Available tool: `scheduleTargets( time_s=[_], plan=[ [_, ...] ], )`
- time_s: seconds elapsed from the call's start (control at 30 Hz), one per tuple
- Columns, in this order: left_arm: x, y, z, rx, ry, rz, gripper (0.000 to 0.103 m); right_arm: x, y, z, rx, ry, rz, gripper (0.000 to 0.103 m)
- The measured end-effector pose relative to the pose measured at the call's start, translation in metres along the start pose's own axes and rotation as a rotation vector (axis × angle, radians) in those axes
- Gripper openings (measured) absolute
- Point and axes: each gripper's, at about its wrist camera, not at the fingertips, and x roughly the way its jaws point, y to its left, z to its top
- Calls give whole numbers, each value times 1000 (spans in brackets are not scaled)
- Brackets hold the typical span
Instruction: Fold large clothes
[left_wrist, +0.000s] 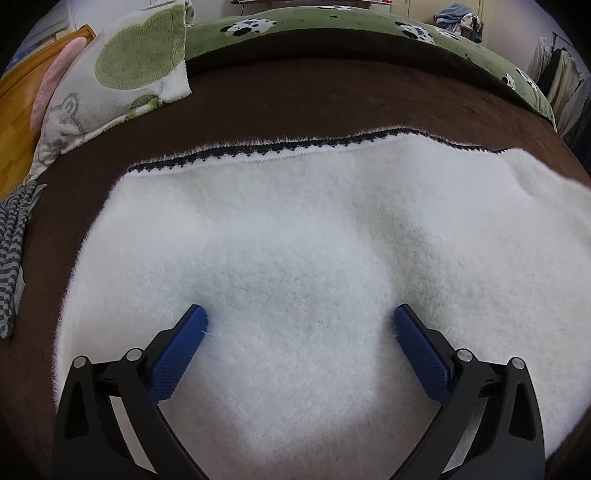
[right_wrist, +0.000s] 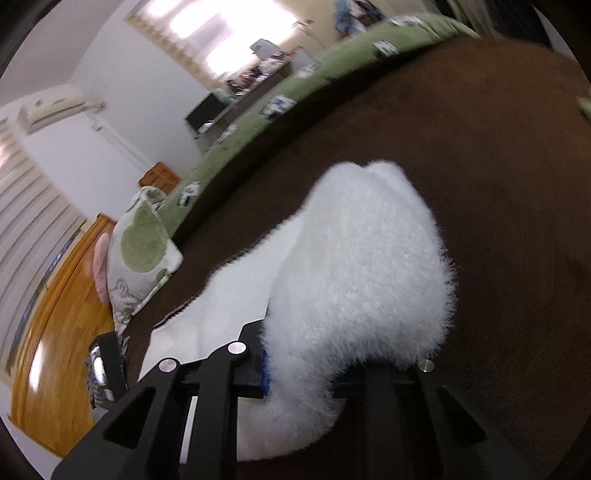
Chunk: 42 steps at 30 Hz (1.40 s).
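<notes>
White fleece garment (left_wrist: 314, 240) lies under the wide-spread, downward-tilted left gripper (left_wrist: 299, 321), its edge pinched in the right gripper (right_wrist: 306, 373).

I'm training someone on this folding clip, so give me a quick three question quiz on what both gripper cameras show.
1. True or false: the left gripper is clamped on the white fluffy garment.
2. Which gripper has fabric bunched between its jaws? A) left B) right C) neither
3. Fill in: the garment lies on a ____ blanket.

Key
1. False: its blue pads stand wide apart over the garment.
2. B: the right gripper has a fold of the garment between nearly closed jaws.
3. Brown.
</notes>
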Motion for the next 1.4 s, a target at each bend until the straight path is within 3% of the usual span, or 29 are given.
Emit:
scheduleTargets(
  time_s=[0.3,0.57,0.93,1.17,1.23,1.4],
  plan=[
    [-2,-4,-3,1,-5,18,98,-16,82,21,-167,-30,145,20],
    [-5,-7,-5,9,-12,37,98,-10,151,10,-362,8,231,20],
    [-21,1,-8,8,-38,32,97,2,185,-3,-471,38,202,20],
    [-56,66,-31,-59,-64,41,97,14,210,-7,-489,55,199,20],
    [-65,94,-42,-87,-84,80,97,22,226,-15,-520,70,197,20],
    [-73,150,-69,-154,-42,134,97,50,266,-44,-585,136,204,20]
  ],
)
